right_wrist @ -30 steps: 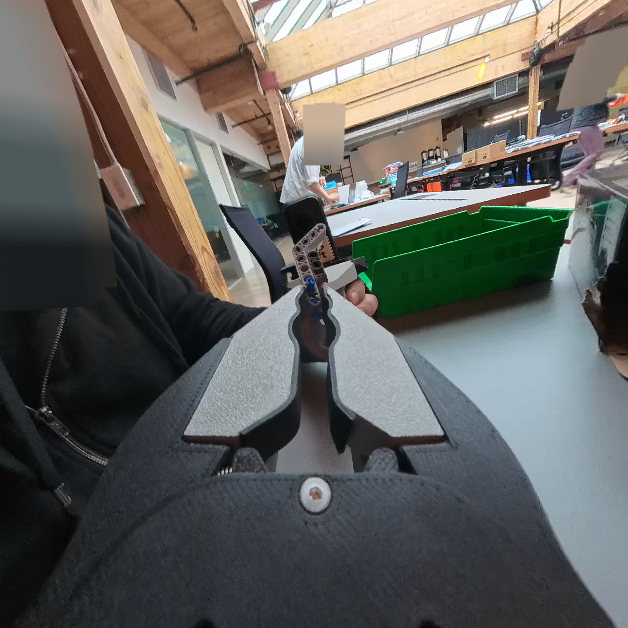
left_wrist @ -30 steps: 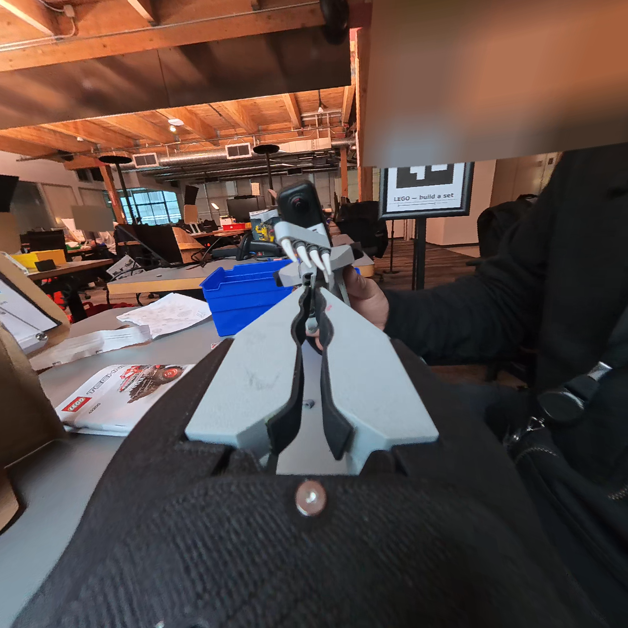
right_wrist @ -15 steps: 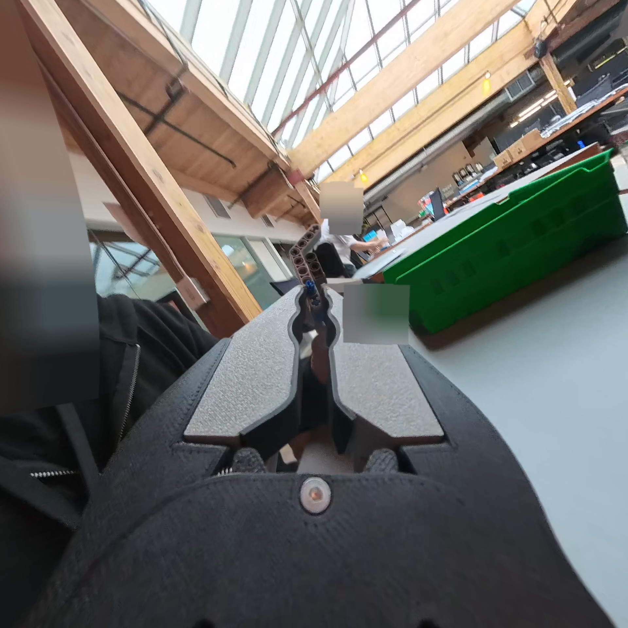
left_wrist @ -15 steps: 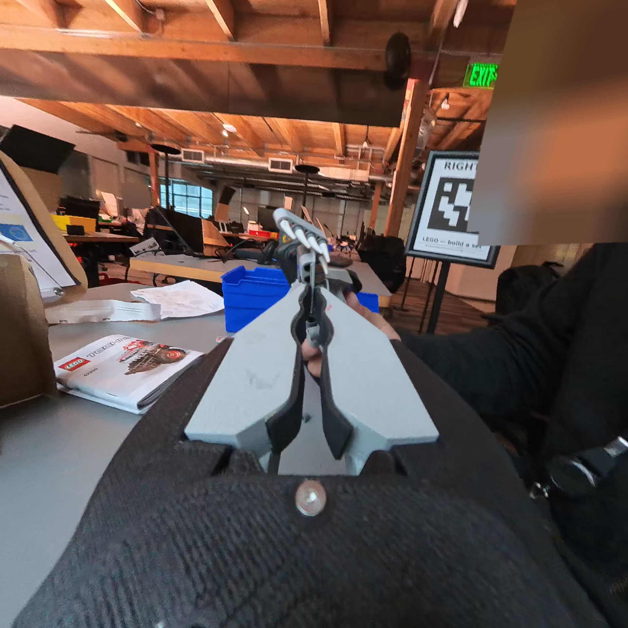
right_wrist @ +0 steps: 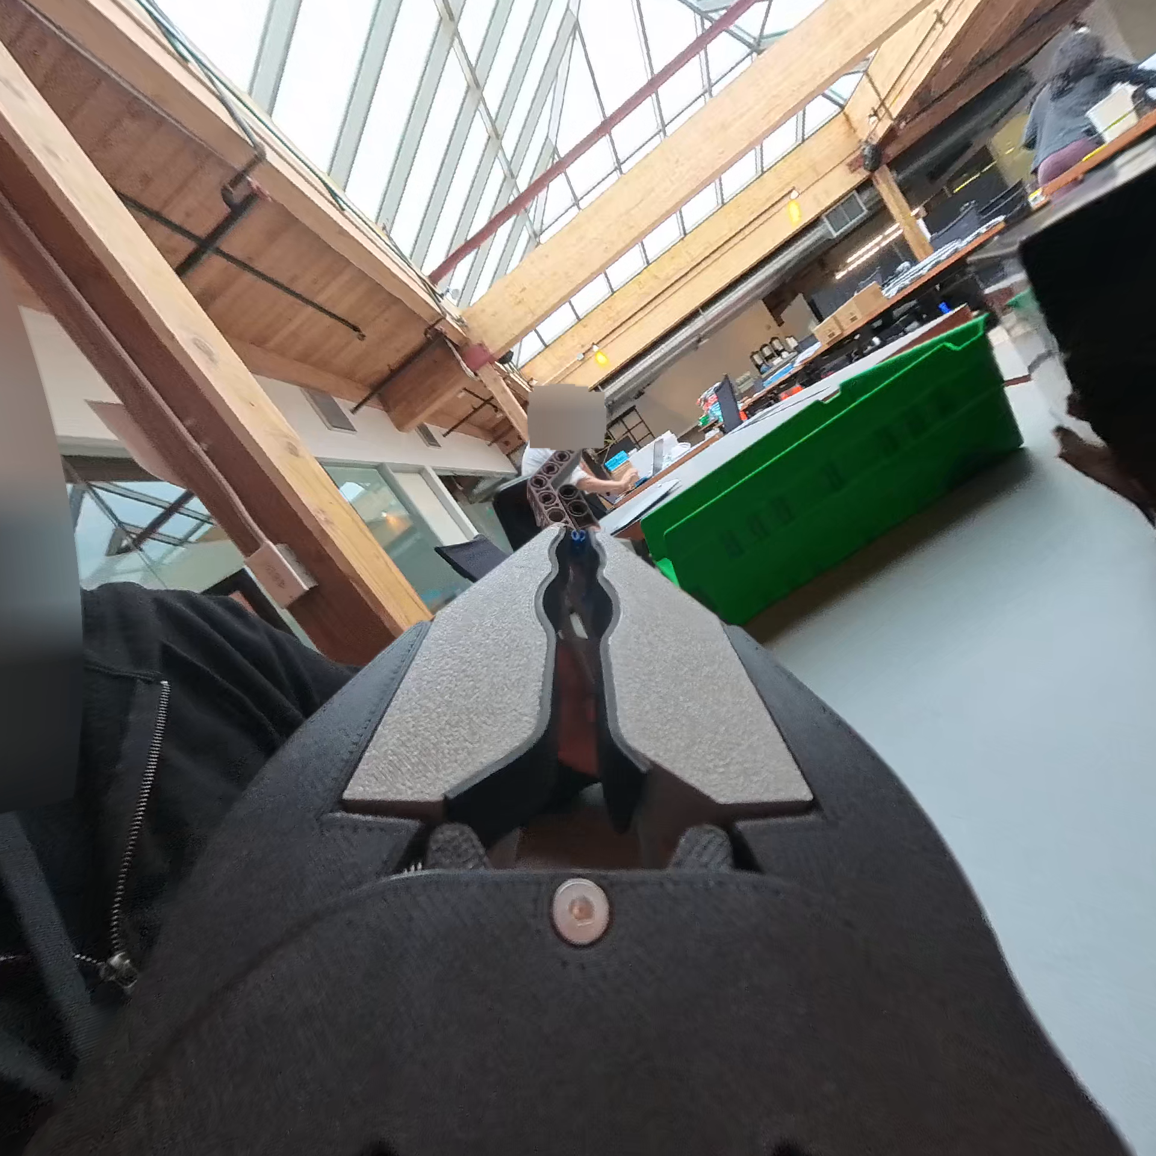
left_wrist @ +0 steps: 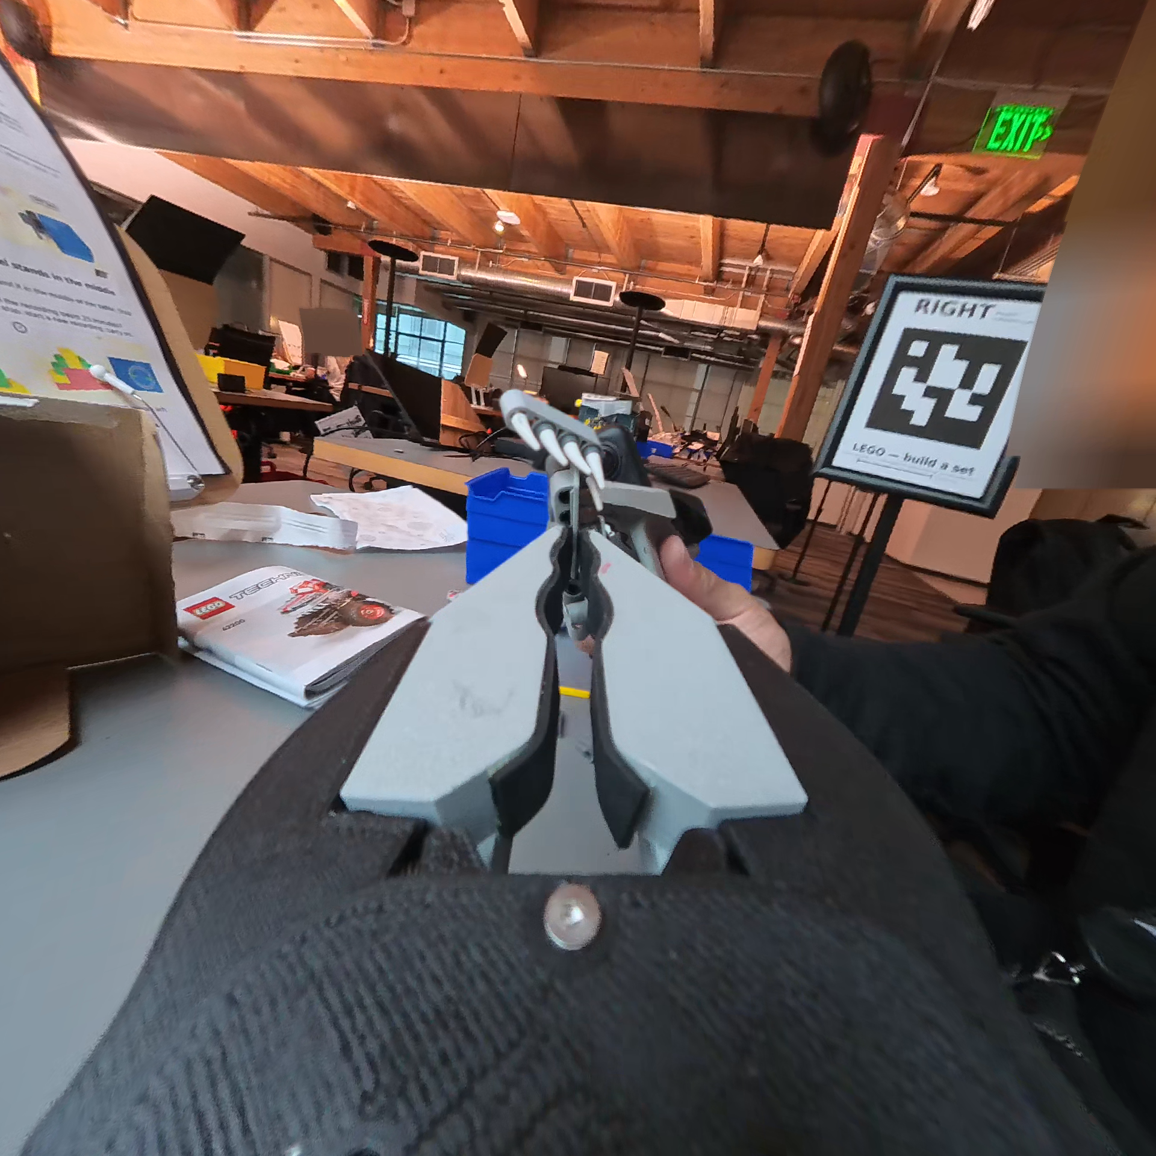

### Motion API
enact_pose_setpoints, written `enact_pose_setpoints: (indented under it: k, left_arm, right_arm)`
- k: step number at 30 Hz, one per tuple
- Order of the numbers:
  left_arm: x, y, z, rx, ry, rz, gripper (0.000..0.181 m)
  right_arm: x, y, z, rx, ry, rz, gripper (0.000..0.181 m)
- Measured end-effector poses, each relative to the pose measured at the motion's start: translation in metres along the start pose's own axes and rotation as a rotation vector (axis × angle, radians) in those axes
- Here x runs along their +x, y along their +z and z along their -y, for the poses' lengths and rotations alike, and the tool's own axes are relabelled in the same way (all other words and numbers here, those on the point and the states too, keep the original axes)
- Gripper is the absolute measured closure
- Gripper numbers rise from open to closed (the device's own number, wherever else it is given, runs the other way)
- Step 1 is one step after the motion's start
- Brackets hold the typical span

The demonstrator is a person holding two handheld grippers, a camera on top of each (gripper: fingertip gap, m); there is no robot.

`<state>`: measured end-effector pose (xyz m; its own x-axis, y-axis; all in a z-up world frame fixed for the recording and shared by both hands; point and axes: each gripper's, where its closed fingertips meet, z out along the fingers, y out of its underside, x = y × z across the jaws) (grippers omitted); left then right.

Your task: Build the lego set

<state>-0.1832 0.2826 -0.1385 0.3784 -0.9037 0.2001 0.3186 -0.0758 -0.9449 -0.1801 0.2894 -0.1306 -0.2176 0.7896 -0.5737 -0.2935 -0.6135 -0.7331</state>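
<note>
Fingers of both the left gripper point(left_wrist: 572, 538) and right gripper point(right_wrist: 577, 539) pinch the grey lego assembly point(left_wrist: 563, 460), which juts past their tips.

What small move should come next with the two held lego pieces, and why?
Probably bring the two pieces together. The left hand-held gripper is shut on a grey claw piece, and the right hand-held gripper is shut on a dark beam with holes and a blue pin. Both are raised off the table, unjoined.
</note>
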Motion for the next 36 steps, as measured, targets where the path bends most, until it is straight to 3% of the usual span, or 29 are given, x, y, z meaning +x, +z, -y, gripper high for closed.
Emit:
enact_pose_setpoints:
  k: [6, 10, 16, 17, 19, 20, 22, 26, 28, 34, 36]
  left_arm:
    - [0.002, -0.003, 0.006, 0.028, -0.013, -0.021, 0.181]
    - [0.000, -0.006, 0.005, 0.075, -0.146, -0.019, 0.181]
    - [-0.011, -0.010, 0.006, 0.107, -0.229, -0.010, 0.181]
    - [-0.012, -0.011, 0.006, 0.098, -0.216, 0.003, 0.181]
    - [-0.011, -0.019, 0.012, 0.128, -0.202, -0.004, 0.181]
    - [-0.014, -0.022, 0.014, 0.140, -0.198, 0.014, 0.181]
    - [-0.018, -0.022, 0.015, 0.138, -0.196, 0.017, 0.181]
    - [-0.022, -0.008, -0.003, 0.021, -0.198, 0.030, 0.181]
    - [-0.029, -0.003, -0.028, -0.154, -0.236, 0.064, 0.181]
    - [-0.049, -0.013, -0.056, -0.395, -0.291, 0.130, 0.180]
    - [-0.054, -0.017, -0.058, -0.429, -0.283, 0.149, 0.166]
  right_arm:
    - [-0.004, 0.005, -0.002, 0.016, 0.016, 0.020, 0.181]
    - [0.002, 0.006, -0.001, 0.005, 0.077, -0.017, 0.181]
    - [0.017, 0.009, 0.009, 0.118, 0.141, -0.070, 0.181]
    - [0.021, 0.004, 0.018, 0.178, 0.145, -0.087, 0.180]
    - [0.035, -0.035, 0.065, 0.391, 0.169, -0.107, 0.181]
    - [0.040, -0.046, 0.075, 0.390, 0.133, -0.143, 0.181]
    - [0.035, -0.037, 0.066, 0.218, 0.071, -0.160, 0.181]
    - [0.026, -0.020, 0.045, 0.057, -0.013, -0.191, 0.181]
    - [0.025, -0.019, 0.043, 0.071, -0.007, -0.179, 0.181]
    - [0.032, -0.024, 0.034, 0.013, -0.022, -0.216, 0.181]
    - [0.035, -0.027, 0.032, 0.004, -0.013, -0.226, 0.181]
